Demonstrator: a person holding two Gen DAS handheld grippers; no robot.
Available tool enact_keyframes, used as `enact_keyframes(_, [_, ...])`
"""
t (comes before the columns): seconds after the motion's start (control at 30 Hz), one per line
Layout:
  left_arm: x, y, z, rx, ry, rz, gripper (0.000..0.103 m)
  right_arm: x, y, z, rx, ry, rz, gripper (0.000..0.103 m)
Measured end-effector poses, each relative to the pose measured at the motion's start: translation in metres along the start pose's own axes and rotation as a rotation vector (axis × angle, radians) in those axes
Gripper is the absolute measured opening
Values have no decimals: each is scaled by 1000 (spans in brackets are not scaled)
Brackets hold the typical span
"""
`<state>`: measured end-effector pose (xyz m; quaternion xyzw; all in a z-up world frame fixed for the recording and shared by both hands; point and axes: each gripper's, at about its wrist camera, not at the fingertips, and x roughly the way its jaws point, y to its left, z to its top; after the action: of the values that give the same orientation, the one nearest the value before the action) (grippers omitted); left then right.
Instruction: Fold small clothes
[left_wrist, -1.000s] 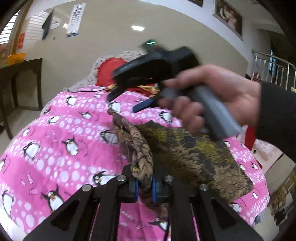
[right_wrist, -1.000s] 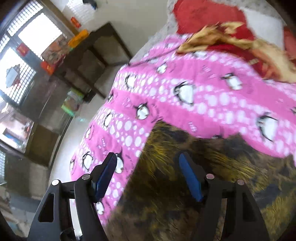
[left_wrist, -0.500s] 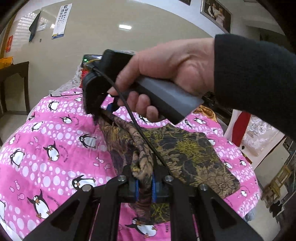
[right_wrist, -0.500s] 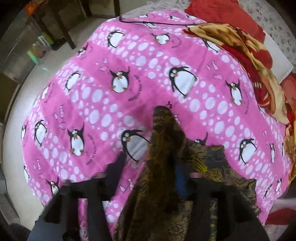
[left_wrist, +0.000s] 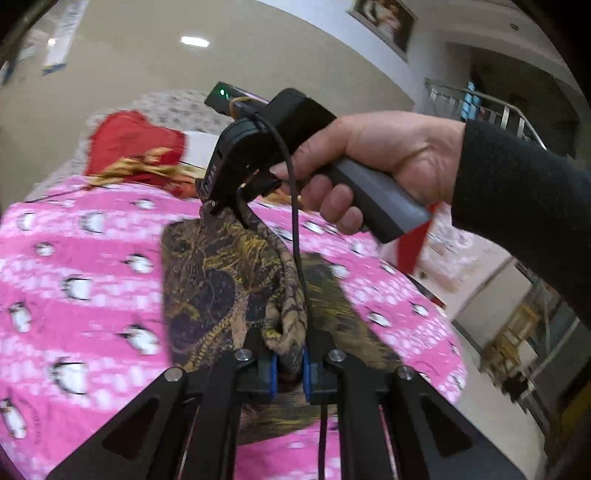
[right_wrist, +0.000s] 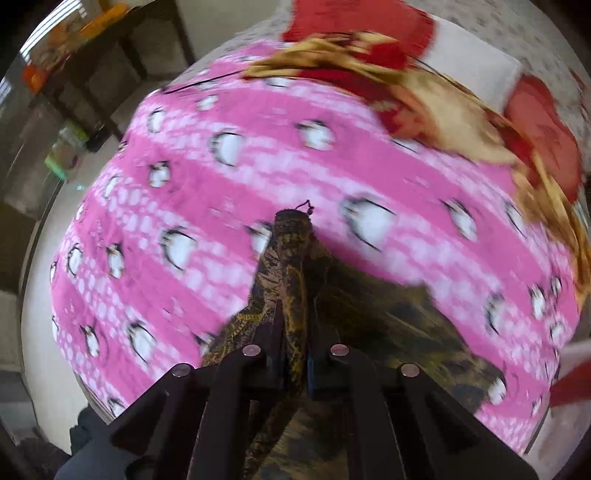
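- Left wrist view: The garment (left_wrist: 221, 288), a brown and gold patterned cloth, lies on the pink penguin blanket (left_wrist: 74, 258), and one bunched edge is clamped between the blue pads of the left gripper (left_wrist: 289, 369). A second ago the right gripper (left_wrist: 221, 210) hovered open above the cloth; now its tip pinches a far corner and lifts it. The right hand (left_wrist: 369, 173) holds the grey handle, and the tool is tilted steeply down.
- Right wrist view: The jaws of the right gripper (right_wrist: 295, 332) have just been closing and are now together on a ridge of the garment (right_wrist: 291, 266), which rises from the blanket (right_wrist: 184, 184). I judge that both corners are now held, so the fold can begin.
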<state>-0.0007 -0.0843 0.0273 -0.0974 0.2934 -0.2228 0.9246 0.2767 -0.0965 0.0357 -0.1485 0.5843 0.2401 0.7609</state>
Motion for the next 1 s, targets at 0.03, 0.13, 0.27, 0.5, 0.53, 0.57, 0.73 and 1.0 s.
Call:
enact_keyframes(0.03, [10, -11, 0, 4, 25, -27, 9, -4, -19, -12, 15, 1, -5, 5])
enact_keyframes(0.13, [39, -41, -4, 20, 86, -85, 9, -8, -58, -36, 42, 5, -10, 5])
enact_keyframes(0.27, [75, -72, -12, 32, 150, -126, 9, -7, -105, -65, 73, 19, -12, 5])
enact_keyframes(0.5, [127, -99, -35, 56, 239, -103, 9, 27, -153, -95, 135, 15, 44, 5])
enact_keyframes(0.53, [131, -97, -38, 54, 255, -96, 9, 36, -157, -98, 141, 17, 53, 5])
enact_keyframes(0.57, [136, -98, -41, 50, 268, -93, 10, 43, -159, -101, 142, 19, 51, 5])
enact_keyframes(0.73, [143, -100, -53, 36, 298, -134, 22, 46, -175, -118, 200, -62, 88, 9])
enact_keyframes(1.0, [83, -90, -54, 76, 277, -204, 27, -34, -196, -178, 342, -344, 50, 18])
